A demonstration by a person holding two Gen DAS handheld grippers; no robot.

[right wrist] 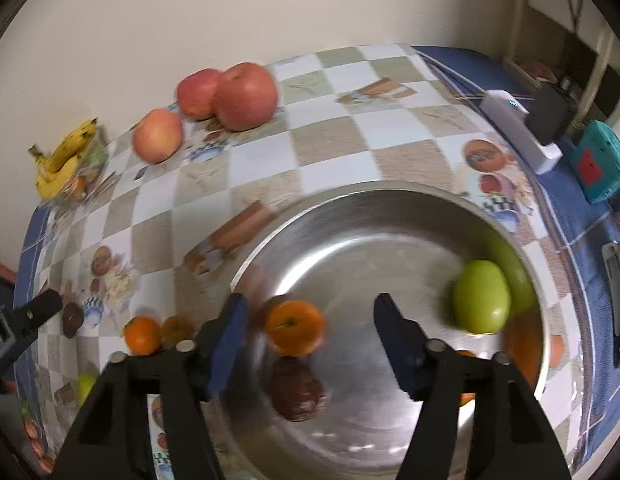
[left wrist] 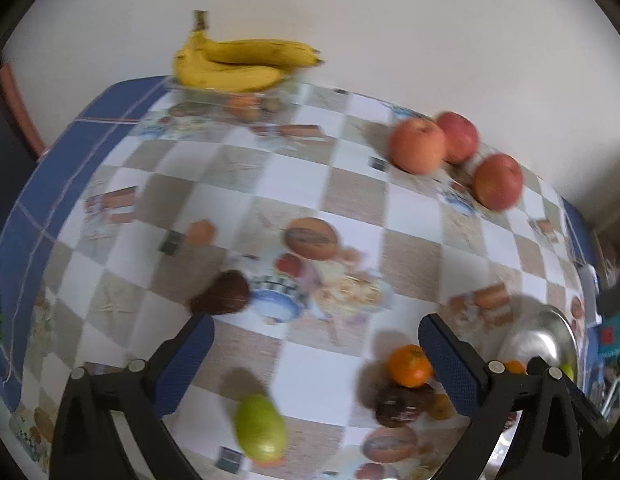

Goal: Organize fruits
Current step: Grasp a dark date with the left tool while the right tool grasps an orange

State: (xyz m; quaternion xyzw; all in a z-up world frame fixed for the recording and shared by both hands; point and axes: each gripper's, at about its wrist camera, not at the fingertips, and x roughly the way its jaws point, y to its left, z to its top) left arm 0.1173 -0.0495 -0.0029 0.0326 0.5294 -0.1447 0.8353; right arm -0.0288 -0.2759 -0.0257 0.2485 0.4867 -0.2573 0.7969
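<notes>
An orange [right wrist: 295, 332] lies in the metal bowl [right wrist: 390, 216] between the spread jaws of the right gripper [right wrist: 310, 344], whose pads stand clear of it, so I judge this fruit as just delivered; a green fruit [right wrist: 482, 297] and a dark brown fruit [right wrist: 297, 394] sit in the bowl too. The step in hand looks like gathering the small fruits into the bowl. Outside it on the counter [left wrist: 289, 176] a second orange [left wrist: 410, 365], a dark fruit [left wrist: 402, 405], another green fruit [left wrist: 261, 428] and a brown one [left wrist: 221, 293] are left, with three apples [left wrist: 418, 145] and bananas [left wrist: 237, 62] farther back by the wall. The left gripper [left wrist: 316, 354] hangs with jaws wide and empty. Next it should settle over one loose fruit, probably the green one, and close gently, since round fruit rolls.
</notes>
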